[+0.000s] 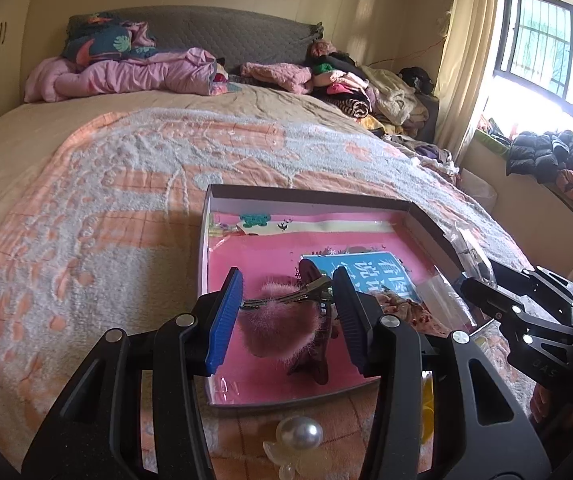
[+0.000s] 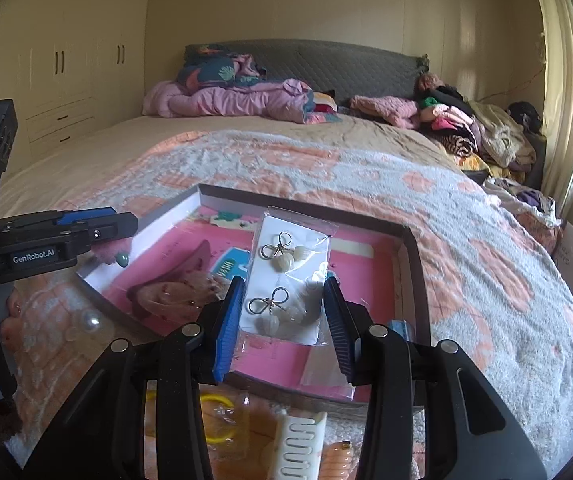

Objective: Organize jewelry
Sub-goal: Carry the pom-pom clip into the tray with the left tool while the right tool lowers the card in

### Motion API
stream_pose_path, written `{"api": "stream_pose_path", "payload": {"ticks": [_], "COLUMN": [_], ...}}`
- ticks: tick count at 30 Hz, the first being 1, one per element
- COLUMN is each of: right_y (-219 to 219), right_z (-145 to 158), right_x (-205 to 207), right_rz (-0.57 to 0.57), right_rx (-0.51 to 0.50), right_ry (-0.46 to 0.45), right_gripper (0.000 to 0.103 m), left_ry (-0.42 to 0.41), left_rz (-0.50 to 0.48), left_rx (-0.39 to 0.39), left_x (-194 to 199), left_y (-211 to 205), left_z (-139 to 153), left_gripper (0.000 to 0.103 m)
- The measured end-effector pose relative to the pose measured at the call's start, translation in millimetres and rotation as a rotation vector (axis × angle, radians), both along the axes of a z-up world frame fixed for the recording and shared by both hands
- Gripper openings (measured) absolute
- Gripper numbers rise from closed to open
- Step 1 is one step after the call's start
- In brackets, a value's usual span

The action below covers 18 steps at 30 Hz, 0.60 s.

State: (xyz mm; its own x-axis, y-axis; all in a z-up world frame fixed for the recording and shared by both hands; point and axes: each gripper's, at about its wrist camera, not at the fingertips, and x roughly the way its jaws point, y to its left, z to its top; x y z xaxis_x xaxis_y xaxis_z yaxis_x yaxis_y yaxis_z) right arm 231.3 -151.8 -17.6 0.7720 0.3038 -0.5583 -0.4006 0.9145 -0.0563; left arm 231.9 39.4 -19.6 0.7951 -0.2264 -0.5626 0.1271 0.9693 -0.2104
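Observation:
A shallow box (image 1: 310, 196) with a pink lining lies on the bed; it also shows in the right wrist view (image 2: 406, 236). My left gripper (image 1: 286, 312) is shut on a metal hair clip with a pink fluffy pompom (image 1: 278, 328), held over the box's near left part. My right gripper (image 2: 282, 320) is shut on a clear packet holding a white card with two bow earrings (image 2: 286, 276), held above the box. A blue booklet (image 1: 370, 272) and a brown hair claw (image 2: 174, 284) lie inside the box.
A large pearl clip (image 1: 298, 432) lies on the blanket in front of the box. A white comb (image 2: 298, 444), yellow hair ties (image 2: 218, 420) and an orange item (image 2: 338, 460) lie near the front edge. Piled clothes (image 1: 350, 84) sit at the bed's far end.

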Motion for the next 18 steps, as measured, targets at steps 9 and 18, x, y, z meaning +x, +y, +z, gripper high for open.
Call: {"api": "stream_pose_path", "payload": {"ticks": [9,18], "right_y": [-4.6,-3.1], "right_z": [-18.0,-30.6], "right_x": [20.5,26.3], "right_rz": [-0.033,-0.054], "right_rx": [0.007,0.005], "right_ry": [0.075,0.132], "right_gripper": [0.039,0.042], "left_ry": [0.023,0.023], "left_rz": [0.009,0.022], "left_rx": [0.005,0.007], "left_x": [4.0,-7.3], "left_y": [1.7,6.0], "left_z": [-8.2,-5.7], "left_gripper": [0.038,0.046]}}
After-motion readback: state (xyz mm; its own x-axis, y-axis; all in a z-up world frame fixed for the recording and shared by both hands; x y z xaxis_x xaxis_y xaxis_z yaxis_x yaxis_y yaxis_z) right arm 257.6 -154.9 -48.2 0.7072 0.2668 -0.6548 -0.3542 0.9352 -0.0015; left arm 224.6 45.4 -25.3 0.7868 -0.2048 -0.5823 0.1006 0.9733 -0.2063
